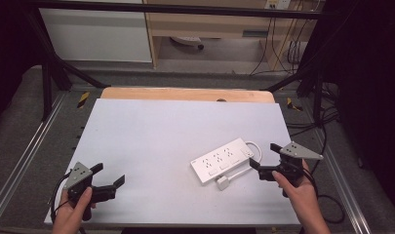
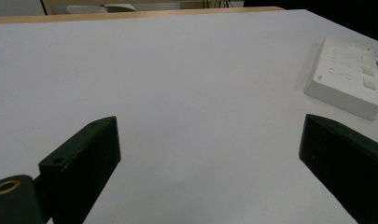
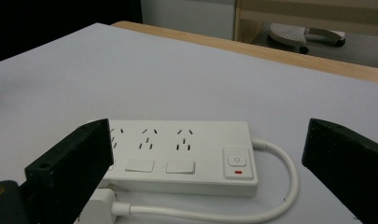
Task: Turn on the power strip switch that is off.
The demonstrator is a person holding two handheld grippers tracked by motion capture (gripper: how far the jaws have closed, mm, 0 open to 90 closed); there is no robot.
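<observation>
Surface (image 1: 151, 146) comes first: a broad white sheet taking up the middle of the high view, with a strip of bare wood along its far edge. On it, right of centre in that view, lies the white power strip (image 1: 222, 160), flat and turned at a slant, three rows of sockets up, its cord looping round the upper right end. The white plug (image 1: 223, 183) lies against the strip's near long side, at the lower edge, unplugged from any socket.

As for progress, nothing looks begun: the strip is untouched, the plug lies free, and all the handling appears to be ahead, most likely by the right hand, which is nearest.

Right gripper (image 1: 262, 156) sits just beside the strip's right end at the right of the high view, apart from it. In the right gripper view its jaws stand wide, bracketing the strip (image 3: 177, 156) and its switch with the red mark (image 3: 238, 163), gripping nothing.

Left gripper (image 1: 108, 174) rests at the lower left of the high view, well apart from the strip, jaws likewise spread wide and empty.
</observation>
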